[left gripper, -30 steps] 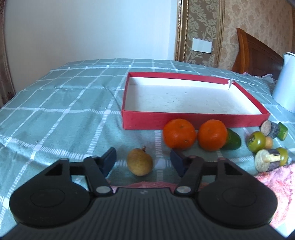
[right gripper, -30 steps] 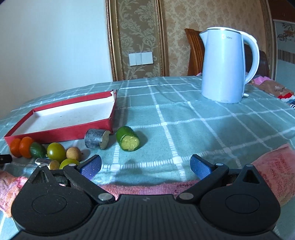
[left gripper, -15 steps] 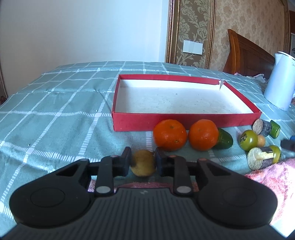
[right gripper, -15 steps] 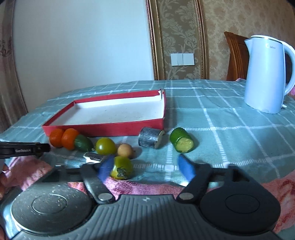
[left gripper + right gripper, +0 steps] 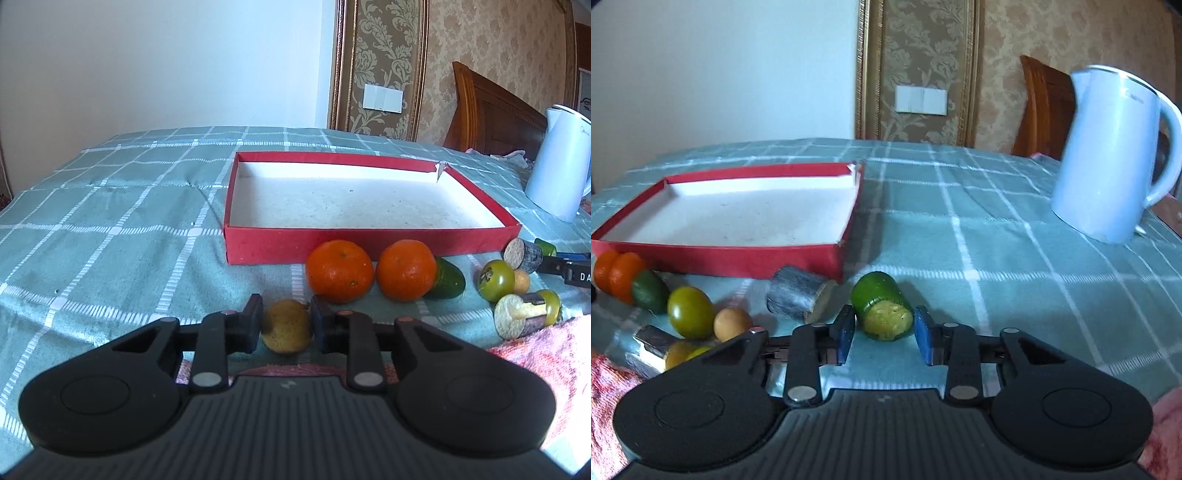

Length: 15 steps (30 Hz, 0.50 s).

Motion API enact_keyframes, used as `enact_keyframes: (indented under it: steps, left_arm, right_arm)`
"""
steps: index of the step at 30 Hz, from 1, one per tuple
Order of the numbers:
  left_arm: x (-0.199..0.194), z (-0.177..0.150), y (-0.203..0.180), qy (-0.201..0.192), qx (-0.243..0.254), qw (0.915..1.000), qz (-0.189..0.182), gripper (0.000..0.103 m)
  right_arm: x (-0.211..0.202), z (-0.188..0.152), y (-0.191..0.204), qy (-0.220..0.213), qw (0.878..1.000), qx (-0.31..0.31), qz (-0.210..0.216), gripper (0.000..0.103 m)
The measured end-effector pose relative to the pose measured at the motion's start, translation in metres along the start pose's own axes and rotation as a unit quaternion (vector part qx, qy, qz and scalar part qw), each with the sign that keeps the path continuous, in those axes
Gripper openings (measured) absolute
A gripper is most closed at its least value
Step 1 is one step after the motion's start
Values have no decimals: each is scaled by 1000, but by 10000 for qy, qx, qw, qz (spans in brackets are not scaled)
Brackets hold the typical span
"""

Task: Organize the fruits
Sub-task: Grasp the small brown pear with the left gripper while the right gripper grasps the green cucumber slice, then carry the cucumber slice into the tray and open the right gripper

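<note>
Fruits sit on the green checked tablecloth [image 5: 110, 236], none in the red tray [image 5: 369, 245]. Left gripper [image 5: 286, 325] is clamped on the small yellow-brown fruit [image 5: 286, 326], both pads touching it, fruit down at cloth level. Just beyond: two oranges [image 5: 340, 271] side by side against the tray's front wall, dark green fruit [image 5: 448, 282] touching the right one. Right gripper [image 5: 884, 330] has just been closing, jaws narrow around the cut green piece [image 5: 882, 310]; small gaps show each side, pads not pressing yet. Green tomato [image 5: 690, 312] and grey cylinder [image 5: 794, 297] lie to its left. White kettle [image 5: 1108, 158] stands well apart, far right.
</note>
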State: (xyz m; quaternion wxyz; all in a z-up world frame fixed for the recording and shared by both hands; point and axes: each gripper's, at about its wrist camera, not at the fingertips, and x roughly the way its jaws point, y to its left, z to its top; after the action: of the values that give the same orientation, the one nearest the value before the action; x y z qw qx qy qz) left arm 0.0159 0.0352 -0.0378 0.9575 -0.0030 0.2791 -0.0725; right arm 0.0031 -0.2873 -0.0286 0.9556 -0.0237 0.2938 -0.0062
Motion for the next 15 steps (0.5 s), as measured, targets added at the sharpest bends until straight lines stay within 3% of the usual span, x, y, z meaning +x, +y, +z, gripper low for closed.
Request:
enact_keyframes:
  steps: [15]
  left_arm:
    - [0,-1,7,-70,-229,9997,-51,25]
  right_arm:
    - [-25,13,-3,-493,9986,143,93,32]
